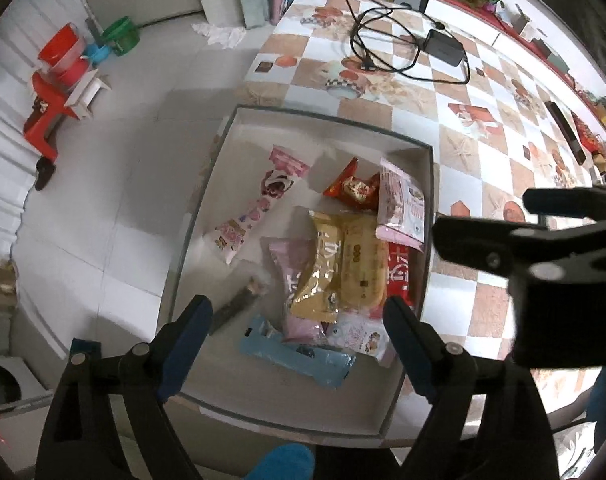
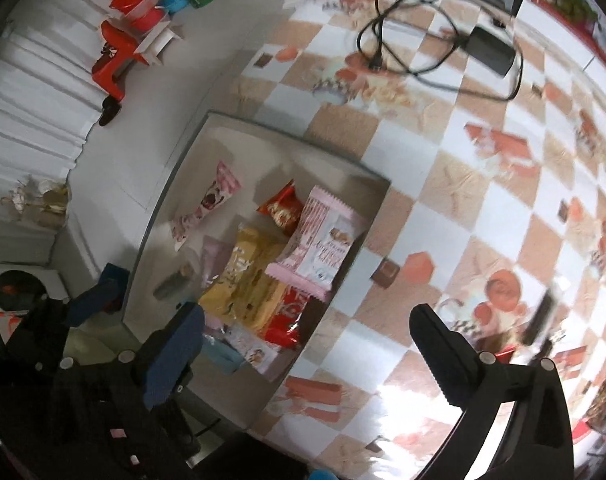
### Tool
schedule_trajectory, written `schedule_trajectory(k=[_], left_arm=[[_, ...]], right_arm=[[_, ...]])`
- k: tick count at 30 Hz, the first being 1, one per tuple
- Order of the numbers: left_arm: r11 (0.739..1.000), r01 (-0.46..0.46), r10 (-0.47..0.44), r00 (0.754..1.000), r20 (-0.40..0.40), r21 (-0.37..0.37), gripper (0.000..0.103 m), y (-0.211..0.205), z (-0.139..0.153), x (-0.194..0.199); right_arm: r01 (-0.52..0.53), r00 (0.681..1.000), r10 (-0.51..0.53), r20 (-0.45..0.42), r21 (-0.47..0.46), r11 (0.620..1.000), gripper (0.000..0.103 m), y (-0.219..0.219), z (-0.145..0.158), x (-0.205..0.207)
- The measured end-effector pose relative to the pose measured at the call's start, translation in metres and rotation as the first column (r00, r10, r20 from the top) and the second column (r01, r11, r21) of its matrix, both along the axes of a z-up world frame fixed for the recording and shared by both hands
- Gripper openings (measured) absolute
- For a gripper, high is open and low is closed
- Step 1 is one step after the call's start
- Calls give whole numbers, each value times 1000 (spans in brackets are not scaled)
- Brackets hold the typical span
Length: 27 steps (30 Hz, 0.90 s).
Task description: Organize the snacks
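A shallow white box (image 1: 407,396) at the table's left edge holds several snack packets: a long pink one (image 1: 259,204), a red one (image 1: 353,188), a pink-white one (image 1: 403,208), yellow ones (image 1: 343,264), a light blue one (image 1: 299,354). My left gripper (image 1: 299,324) is open and empty above the box's near end. My right gripper (image 2: 307,344) is open and empty over the box's right wall; it also shows in the left wrist view (image 1: 543,216). The box (image 2: 239,124) and its packets, such as the pink-white one (image 2: 323,248), show in the right wrist view.
The table has a checkered orange-and-white cloth (image 1: 483,128). A black power adapter (image 1: 445,46) with coiled cable (image 1: 383,36) lies at its far end. A dark flat object (image 1: 565,132) lies at the right. Red stool and buckets (image 1: 59,76) stand on the floor left.
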<state>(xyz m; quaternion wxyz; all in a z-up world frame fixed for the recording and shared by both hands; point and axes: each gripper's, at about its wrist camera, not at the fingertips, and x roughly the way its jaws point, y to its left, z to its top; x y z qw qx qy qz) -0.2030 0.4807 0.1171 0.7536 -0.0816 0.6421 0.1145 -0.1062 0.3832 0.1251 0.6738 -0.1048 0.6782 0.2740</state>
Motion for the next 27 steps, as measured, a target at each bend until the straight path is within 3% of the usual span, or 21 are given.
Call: schedule_trajectory(k=[7, 27], left_arm=[[1000, -12, 11, 999, -32, -7, 89, -1, -3, -3], [1000, -17, 17, 999, -27, 7, 90, -1, 0, -5]], right_arm=[[-26, 999, 27, 42, -16, 1000, 103, 0, 13, -1], [-53, 998, 53, 31, -16, 998, 103, 4, 14, -6]])
